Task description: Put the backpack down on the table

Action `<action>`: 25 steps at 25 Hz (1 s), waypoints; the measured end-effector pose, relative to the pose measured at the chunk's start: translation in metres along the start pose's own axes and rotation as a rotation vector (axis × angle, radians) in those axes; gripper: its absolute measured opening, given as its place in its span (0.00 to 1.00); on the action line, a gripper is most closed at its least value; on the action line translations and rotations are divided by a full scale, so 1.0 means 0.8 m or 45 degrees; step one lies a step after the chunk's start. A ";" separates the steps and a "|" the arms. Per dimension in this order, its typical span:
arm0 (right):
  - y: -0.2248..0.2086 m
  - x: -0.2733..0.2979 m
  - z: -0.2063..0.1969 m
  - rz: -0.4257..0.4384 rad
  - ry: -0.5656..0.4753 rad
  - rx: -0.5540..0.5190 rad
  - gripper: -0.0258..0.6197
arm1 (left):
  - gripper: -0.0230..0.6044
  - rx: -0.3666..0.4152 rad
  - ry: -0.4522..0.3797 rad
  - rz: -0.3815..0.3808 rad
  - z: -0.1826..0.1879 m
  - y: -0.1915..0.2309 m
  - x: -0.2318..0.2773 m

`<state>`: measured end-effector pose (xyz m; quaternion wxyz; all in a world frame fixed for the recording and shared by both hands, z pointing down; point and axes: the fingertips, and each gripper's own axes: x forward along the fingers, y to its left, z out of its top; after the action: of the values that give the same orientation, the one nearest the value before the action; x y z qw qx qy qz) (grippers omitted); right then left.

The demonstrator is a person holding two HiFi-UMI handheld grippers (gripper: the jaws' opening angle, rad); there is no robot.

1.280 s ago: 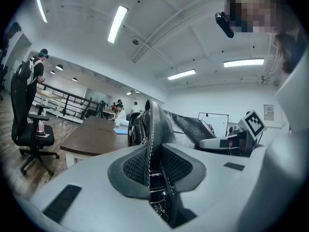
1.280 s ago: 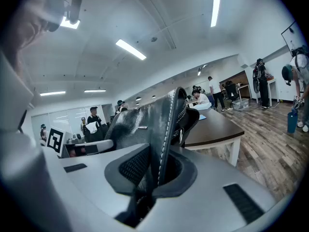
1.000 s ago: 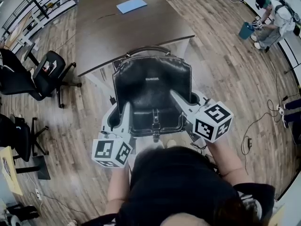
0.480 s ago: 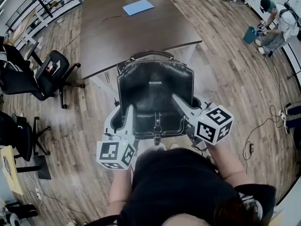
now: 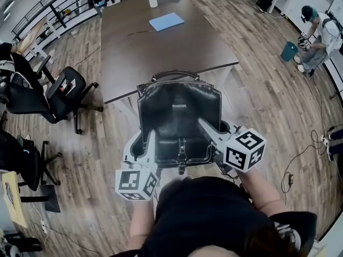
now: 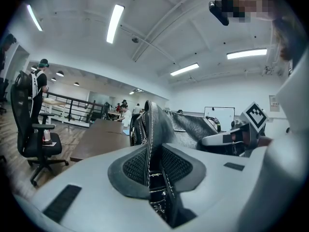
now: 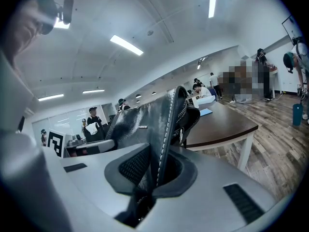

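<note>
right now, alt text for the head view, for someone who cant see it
Seen from above, a person holds a black leather backpack off the floor, the left gripper and right gripper each clamped on one side edge, just short of a dark table. A blue sheet lies on the table's far part; an office chair stands nearby.

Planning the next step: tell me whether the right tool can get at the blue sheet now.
Probably not: the right tool grips the backpack, and the sheet lies far up the table.
</note>
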<state>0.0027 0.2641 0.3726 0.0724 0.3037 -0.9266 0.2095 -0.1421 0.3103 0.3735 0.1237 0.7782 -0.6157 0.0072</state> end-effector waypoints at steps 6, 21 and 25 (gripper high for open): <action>0.014 0.038 -0.004 0.014 0.038 0.017 0.11 | 0.19 -0.014 0.007 0.011 -0.002 0.039 -0.003; 0.005 0.108 0.014 0.061 0.090 -0.018 0.11 | 0.18 -0.042 -0.005 0.062 0.007 0.093 0.027; -0.010 0.140 0.036 0.103 0.092 -0.030 0.11 | 0.18 -0.036 -0.013 0.102 0.023 0.113 0.053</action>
<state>-0.0829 0.1864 0.3786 0.1008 0.2573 -0.9373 0.2123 -0.2210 0.2467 0.3792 0.1313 0.7512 -0.6469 -0.0006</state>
